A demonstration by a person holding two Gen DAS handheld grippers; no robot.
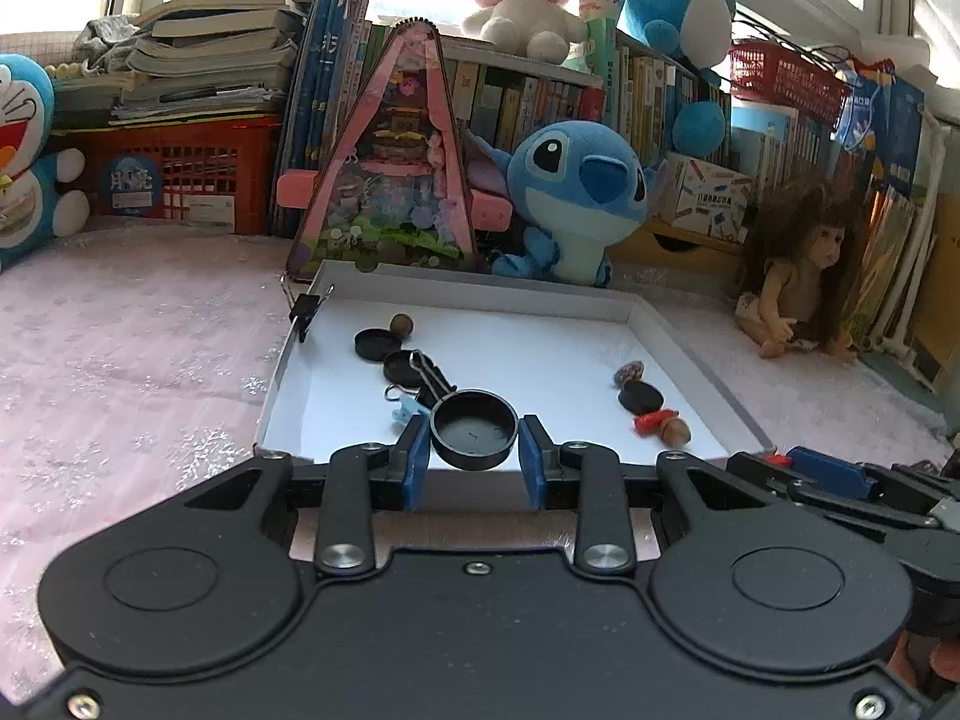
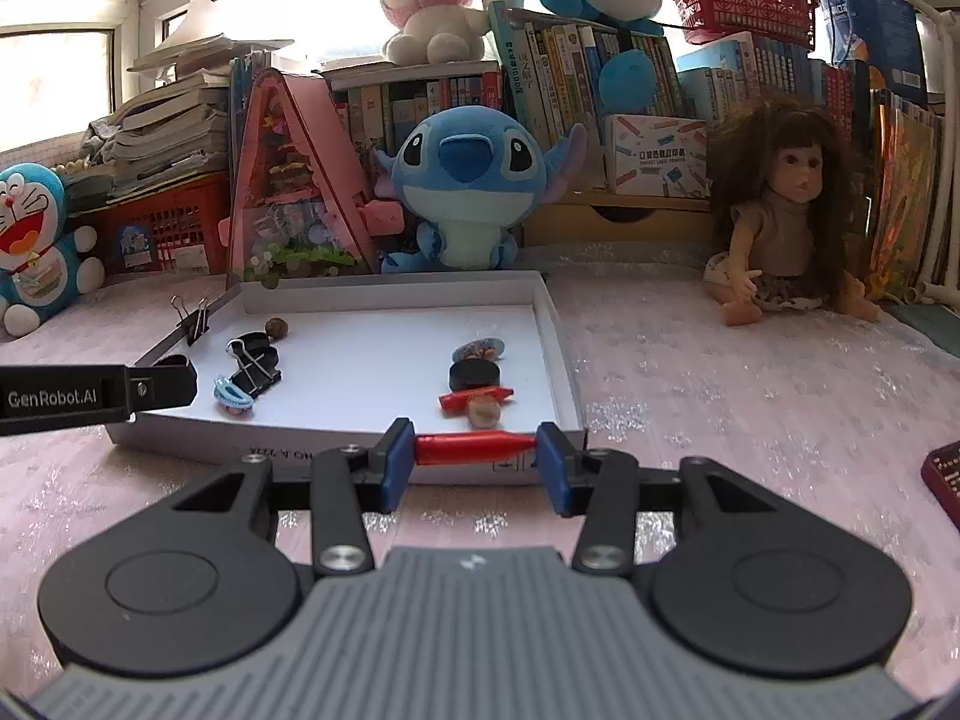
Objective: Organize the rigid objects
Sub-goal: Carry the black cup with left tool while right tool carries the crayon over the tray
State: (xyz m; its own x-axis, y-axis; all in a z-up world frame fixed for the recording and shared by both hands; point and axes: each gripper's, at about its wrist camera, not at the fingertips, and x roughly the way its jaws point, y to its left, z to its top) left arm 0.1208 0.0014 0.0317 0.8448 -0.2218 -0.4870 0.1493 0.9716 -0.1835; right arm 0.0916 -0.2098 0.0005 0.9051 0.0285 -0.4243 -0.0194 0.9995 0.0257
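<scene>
A shallow white tray (image 1: pixel 690 348) (image 2: pixel 555 330) lies on the pink cloth. My left gripper (image 1: pixel 474 456) is shut on a round black cap (image 1: pixel 474 429), held over the tray's near left edge. My right gripper (image 2: pixel 476 456) is shut on a red crayon-like stick (image 2: pixel 474 447), held crosswise just in front of the tray's near wall. In the tray's left part lie two black caps (image 1: pixel 375 343), a nut (image 1: pixel 401 325), a black binder clip (image 2: pixel 255 366) and a blue clip (image 2: pixel 231 397). In its right part lie a black cap (image 2: pixel 474 373), a red stick (image 2: pixel 474 399), a nut (image 2: pixel 483 414) and a patterned stone (image 2: pixel 479 350).
A black binder clip (image 2: pixel 193 319) is clamped on the tray's left wall. Plush toys (image 2: pixel 465 180), a pink triangular box (image 2: pixel 294 180), a doll (image 2: pixel 780 222), red baskets and books line the back. A dark red object (image 2: pixel 945 474) lies at the far right.
</scene>
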